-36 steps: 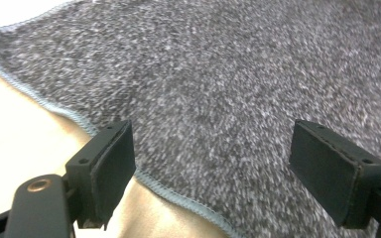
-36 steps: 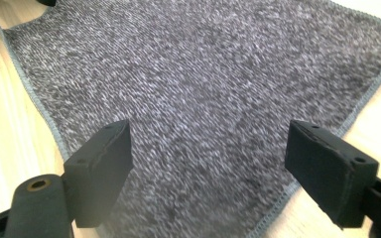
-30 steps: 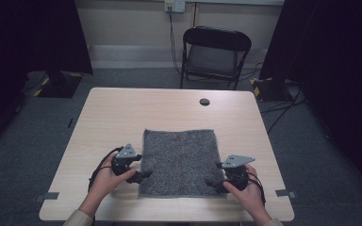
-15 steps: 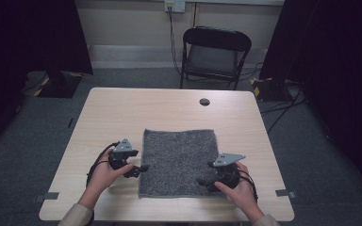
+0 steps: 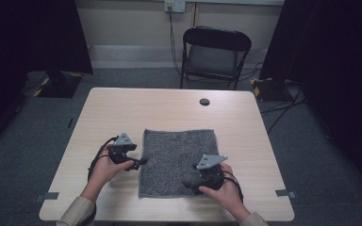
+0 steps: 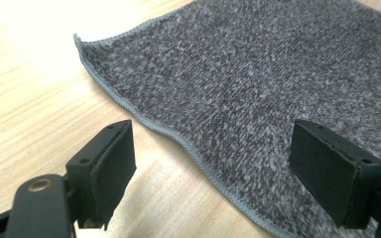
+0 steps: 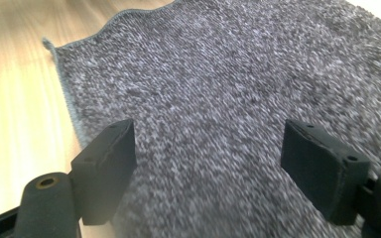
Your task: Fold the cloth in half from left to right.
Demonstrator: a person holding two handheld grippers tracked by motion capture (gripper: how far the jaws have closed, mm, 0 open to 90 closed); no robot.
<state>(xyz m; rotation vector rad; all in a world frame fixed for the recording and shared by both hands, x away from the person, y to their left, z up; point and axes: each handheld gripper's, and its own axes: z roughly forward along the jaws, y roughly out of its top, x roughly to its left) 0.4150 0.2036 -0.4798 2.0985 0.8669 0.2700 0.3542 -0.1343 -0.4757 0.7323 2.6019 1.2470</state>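
A grey knitted cloth (image 5: 176, 160) lies flat on the light wooden table (image 5: 169, 108), toward its front. My left gripper (image 5: 141, 162) is at the cloth's left edge and stands open. In the left gripper view its jaws straddle the stitched hem: the cloth (image 6: 258, 74) lies under the right one and bare wood under the left, with nothing held between them (image 6: 218, 148). My right gripper (image 5: 188, 185) hovers over the cloth's front right part and points left. It is open (image 7: 208, 148), with the cloth (image 7: 218, 74) below both jaws.
A black folding chair (image 5: 214, 52) stands behind the table. A dark round cable hole (image 5: 204, 101) sits near the table's far edge. Tape marks (image 5: 51, 195) lie by the front corners. Bare wood surrounds the cloth on all sides.
My right gripper has moved left from the cloth's right edge to over the cloth. My left gripper has shifted slightly away from the near corner, along the left edge.
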